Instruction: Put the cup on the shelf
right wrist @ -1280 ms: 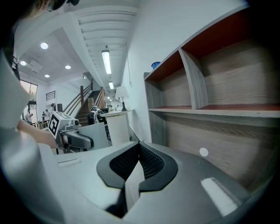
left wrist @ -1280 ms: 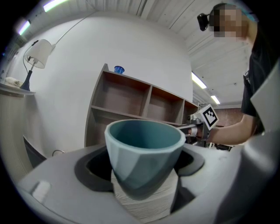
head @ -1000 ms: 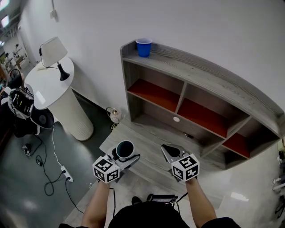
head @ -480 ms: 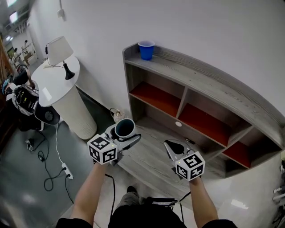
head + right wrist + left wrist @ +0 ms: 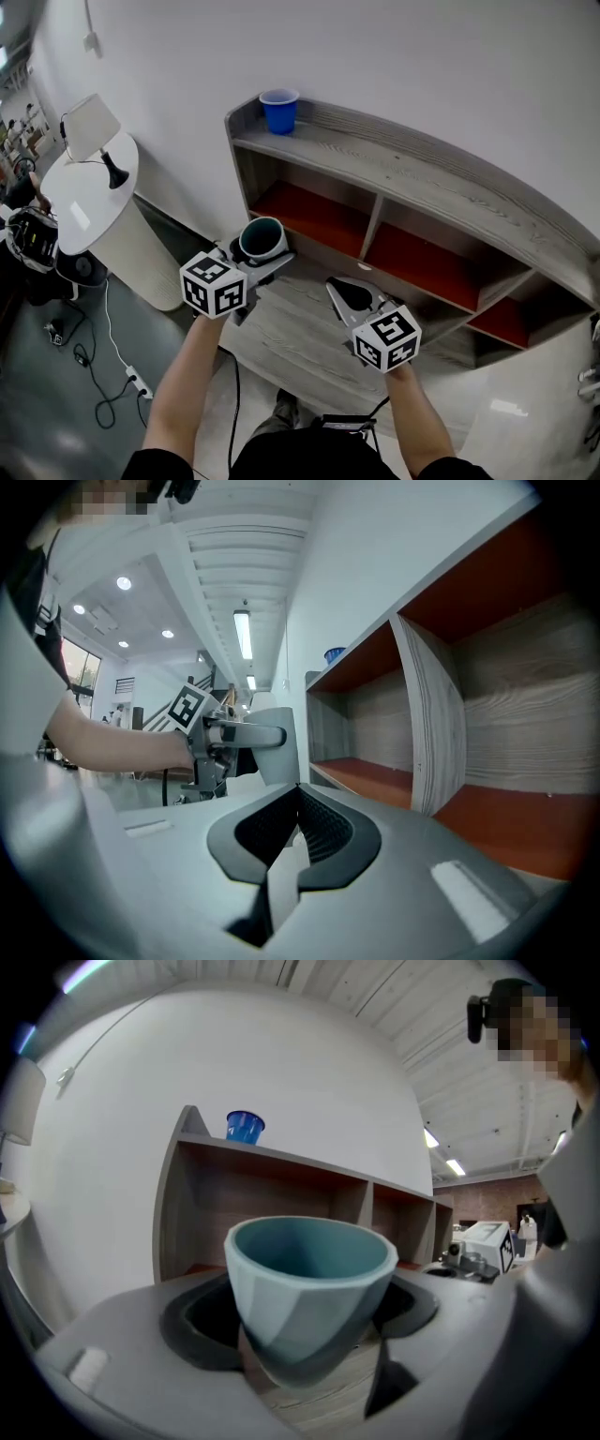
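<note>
Before the shelf [image 5: 422, 178], the left hand-held gripper [image 5: 258, 262] is held out on an extended forearm, its jaws clamped around the upright teal cup [image 5: 262, 236]. Lower and further right, the right hand-held gripper [image 5: 340, 290] points forward, jaws closed and empty.

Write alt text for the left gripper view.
The left hand-held gripper holds an upright teal cup between its jaws. Behind it, a grey wooden shelf unit stands against a white wall, with a blue cup on the left end of its top.
</note>
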Motion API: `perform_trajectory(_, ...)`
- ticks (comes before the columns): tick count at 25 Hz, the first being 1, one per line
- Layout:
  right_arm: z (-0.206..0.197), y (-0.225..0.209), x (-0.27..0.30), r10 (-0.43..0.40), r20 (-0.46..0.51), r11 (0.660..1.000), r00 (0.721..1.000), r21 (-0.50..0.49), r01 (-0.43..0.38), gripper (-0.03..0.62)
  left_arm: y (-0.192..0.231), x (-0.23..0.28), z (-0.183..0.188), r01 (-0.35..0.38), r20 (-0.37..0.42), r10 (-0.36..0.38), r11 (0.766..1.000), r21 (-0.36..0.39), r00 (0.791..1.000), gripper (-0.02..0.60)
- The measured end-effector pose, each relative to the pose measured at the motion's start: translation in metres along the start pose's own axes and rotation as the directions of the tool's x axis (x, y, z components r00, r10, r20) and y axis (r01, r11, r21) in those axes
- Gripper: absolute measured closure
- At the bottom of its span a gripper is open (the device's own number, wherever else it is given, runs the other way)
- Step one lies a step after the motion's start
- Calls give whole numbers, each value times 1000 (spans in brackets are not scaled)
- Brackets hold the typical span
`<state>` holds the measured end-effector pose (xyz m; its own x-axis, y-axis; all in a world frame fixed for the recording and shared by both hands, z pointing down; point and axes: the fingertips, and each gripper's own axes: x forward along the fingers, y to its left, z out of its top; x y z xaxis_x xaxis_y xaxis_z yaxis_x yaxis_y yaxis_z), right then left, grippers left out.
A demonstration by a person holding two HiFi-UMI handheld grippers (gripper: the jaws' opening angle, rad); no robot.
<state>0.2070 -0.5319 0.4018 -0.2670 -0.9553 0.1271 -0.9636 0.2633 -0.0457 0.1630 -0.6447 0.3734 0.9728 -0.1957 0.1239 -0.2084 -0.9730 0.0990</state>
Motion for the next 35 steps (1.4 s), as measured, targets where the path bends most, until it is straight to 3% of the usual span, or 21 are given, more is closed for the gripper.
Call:
perform_trajectory(9, 15, -22, 25, -63, 19, 998, 998, 3, 63, 583, 41, 52, 27, 62, -37, -62, 998, 5, 997, 201)
perform_trajectory(21, 25, -38, 49, -115, 22, 993, 993, -8, 115, 583, 65, 104, 38, 131, -65, -130, 991, 3, 989, 199)
perform_trajectory(35, 22, -56, 59, -161, 12, 987, 987, 4, 161, 583, 81, 141, 29, 114, -133, -109, 993, 34, 985, 198)
